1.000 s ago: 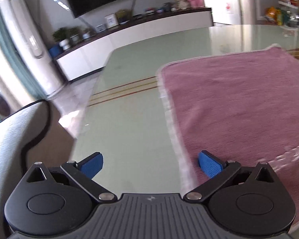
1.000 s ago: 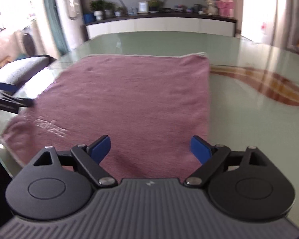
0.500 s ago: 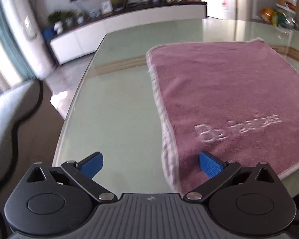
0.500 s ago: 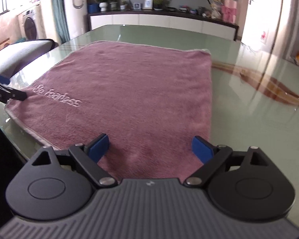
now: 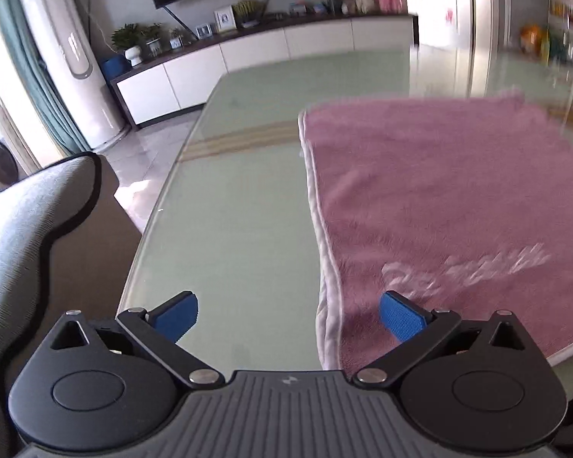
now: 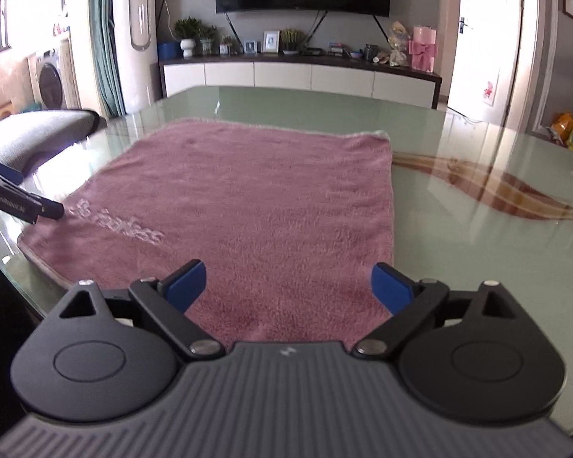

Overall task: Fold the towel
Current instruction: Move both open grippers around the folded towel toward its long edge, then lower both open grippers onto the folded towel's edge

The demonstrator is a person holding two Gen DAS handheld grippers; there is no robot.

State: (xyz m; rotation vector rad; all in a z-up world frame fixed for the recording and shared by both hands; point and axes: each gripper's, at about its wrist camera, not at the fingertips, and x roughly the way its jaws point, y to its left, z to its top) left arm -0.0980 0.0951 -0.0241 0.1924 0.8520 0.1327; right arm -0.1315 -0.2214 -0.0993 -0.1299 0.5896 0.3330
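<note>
A pink towel [image 6: 248, 198] with pale embroidered lettering lies spread flat on the glass table [image 6: 477, 236]. In the left wrist view the same towel [image 5: 458, 198] fills the right half, its pale left hem running toward me. My left gripper [image 5: 288, 315] is open over the towel's near left corner, its right pad above the cloth and the hem between the jaws. My right gripper [image 6: 288, 284] is open over the towel's near right corner, nothing pinched. The left gripper's finger [image 6: 26, 202] shows at the left edge of the right wrist view.
A grey chair back [image 5: 23, 236] stands close to the table's left side. The table's curved near edge [image 5: 141, 236] drops to the floor. A white sideboard [image 6: 301, 76] under a dark screen runs along the far wall.
The right gripper has drifted across the near hem of the towel, with its jaws a little wider. The left wrist view has swung slightly, its jaws still open over the left corner.
</note>
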